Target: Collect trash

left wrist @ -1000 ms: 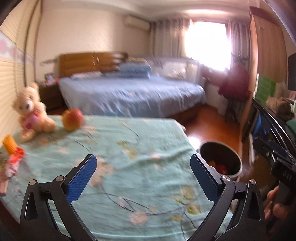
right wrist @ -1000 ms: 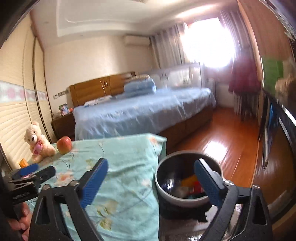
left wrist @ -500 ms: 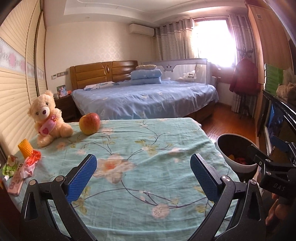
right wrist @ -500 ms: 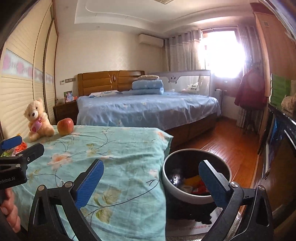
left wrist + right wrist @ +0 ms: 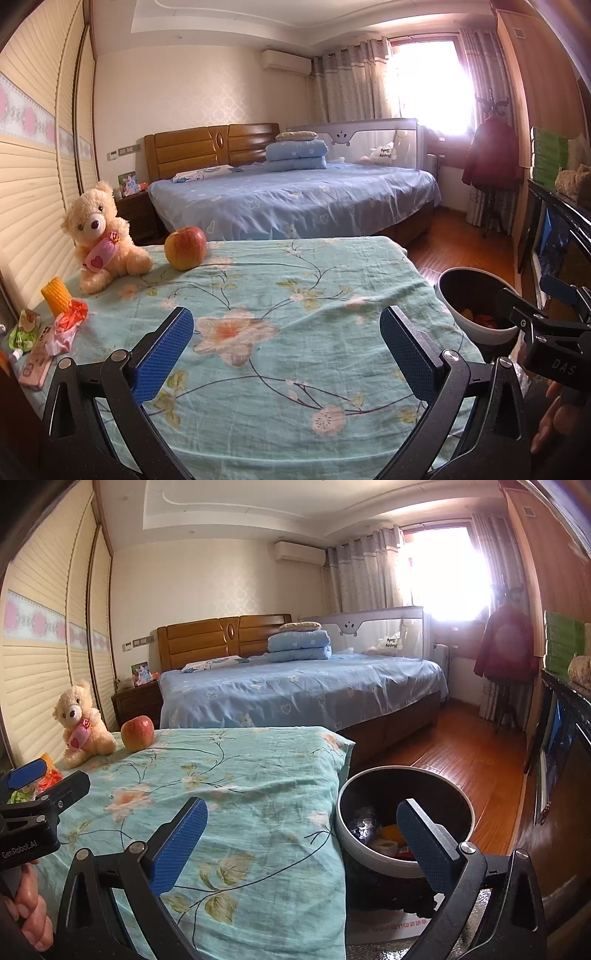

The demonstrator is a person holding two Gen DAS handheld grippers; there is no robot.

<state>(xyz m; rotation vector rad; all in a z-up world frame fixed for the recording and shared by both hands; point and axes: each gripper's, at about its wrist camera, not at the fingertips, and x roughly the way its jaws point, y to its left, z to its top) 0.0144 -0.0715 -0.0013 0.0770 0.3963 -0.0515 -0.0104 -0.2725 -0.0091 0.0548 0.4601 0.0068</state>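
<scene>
A round trash bin point(image 5: 404, 808) with wrappers inside stands on the floor right of the table; it also shows in the left wrist view point(image 5: 476, 306). Crumpled red and pink wrappers point(image 5: 66, 325) and a green pouch point(image 5: 24, 328) lie at the table's left edge. My left gripper point(image 5: 288, 350) is open and empty over the teal flowered tablecloth point(image 5: 277, 295). My right gripper point(image 5: 303, 840) is open and empty, between the table's right edge and the bin.
On the table stand a teddy bear point(image 5: 99, 240), an apple point(image 5: 185, 248), a yellow corn-shaped piece point(image 5: 55, 301) and a pink phone point(image 5: 35, 367). Beyond are a blue bed point(image 5: 295, 199), wooden floor point(image 5: 461, 753) and a dark cabinet point(image 5: 565, 738) on the right.
Both views have risen and steadied; the left view swung back from the bin side to face the table squarely. Both grippers stay open and empty.
</scene>
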